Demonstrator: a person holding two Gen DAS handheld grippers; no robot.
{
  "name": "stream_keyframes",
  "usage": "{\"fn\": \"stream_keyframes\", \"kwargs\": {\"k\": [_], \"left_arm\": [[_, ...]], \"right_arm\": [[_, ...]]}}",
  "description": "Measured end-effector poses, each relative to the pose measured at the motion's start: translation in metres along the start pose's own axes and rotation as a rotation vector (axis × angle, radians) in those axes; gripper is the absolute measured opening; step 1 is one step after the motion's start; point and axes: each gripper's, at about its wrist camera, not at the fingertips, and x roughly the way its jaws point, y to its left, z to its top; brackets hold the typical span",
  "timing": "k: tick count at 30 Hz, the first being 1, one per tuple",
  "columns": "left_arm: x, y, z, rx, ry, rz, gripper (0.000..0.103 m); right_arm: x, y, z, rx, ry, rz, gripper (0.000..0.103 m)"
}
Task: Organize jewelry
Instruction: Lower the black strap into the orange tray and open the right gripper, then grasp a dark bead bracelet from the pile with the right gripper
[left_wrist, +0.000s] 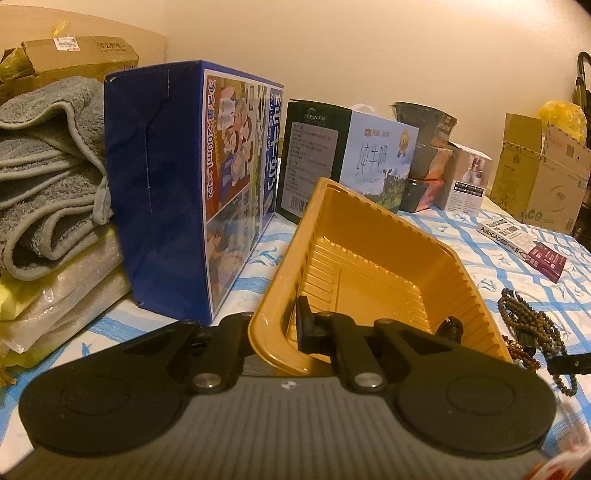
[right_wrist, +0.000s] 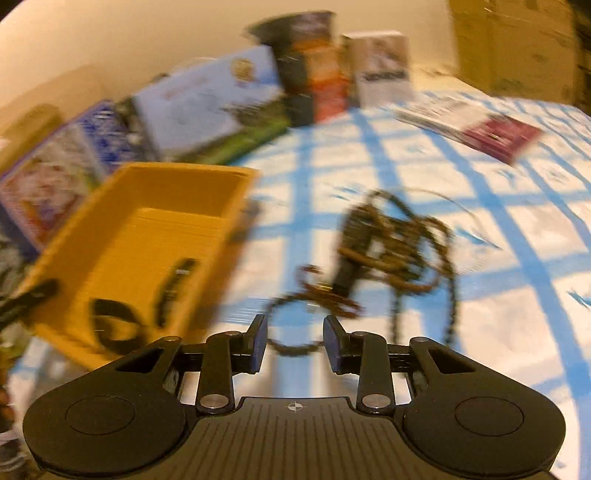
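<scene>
Here left tool (left_wrist: 275, 332) pinches tray (left_wrist: 369, 240) rim | right tool (right_wrist: 294, 343) spread over beads (right_wrist: 399, 251) | milk box (left_wrist: 192, 192) beside tray

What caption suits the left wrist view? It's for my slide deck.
Left tool clamps the near wall of a tilted yellow tray; beaded necklaces lie beside it on the checked cloth.

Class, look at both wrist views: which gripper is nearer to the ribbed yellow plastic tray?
Left. The left gripper is clamped on the ribbed yellow plastic tray's near rim. The right gripper is open over the checked cloth, with the tray off to its left, apart from it.
</scene>
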Motion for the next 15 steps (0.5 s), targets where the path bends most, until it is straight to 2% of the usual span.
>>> {"fn": "stream_keyframes", "kwargs": {"k": [7, 12, 15], "left_arm": [[-0.002, -0.001, 0.003, 0.011, -0.006, 0.002, 0.008], [-0.001, 0.000, 0.004, 0.019, -0.005, 0.002, 0.008], [0.000, 0.001, 0.005, 0.018, -0.004, 0.001, 0.008]], "right_arm": [[0.029, -0.011, 0.002, 0.005, 0.049, -0.048, 0.033], [0.043, -0.011, 0.002, 0.003, 0.055, -0.077, 0.023], [0.047, -0.006, 0.002, -0.032, 0.051, -0.099, 0.012]]}}
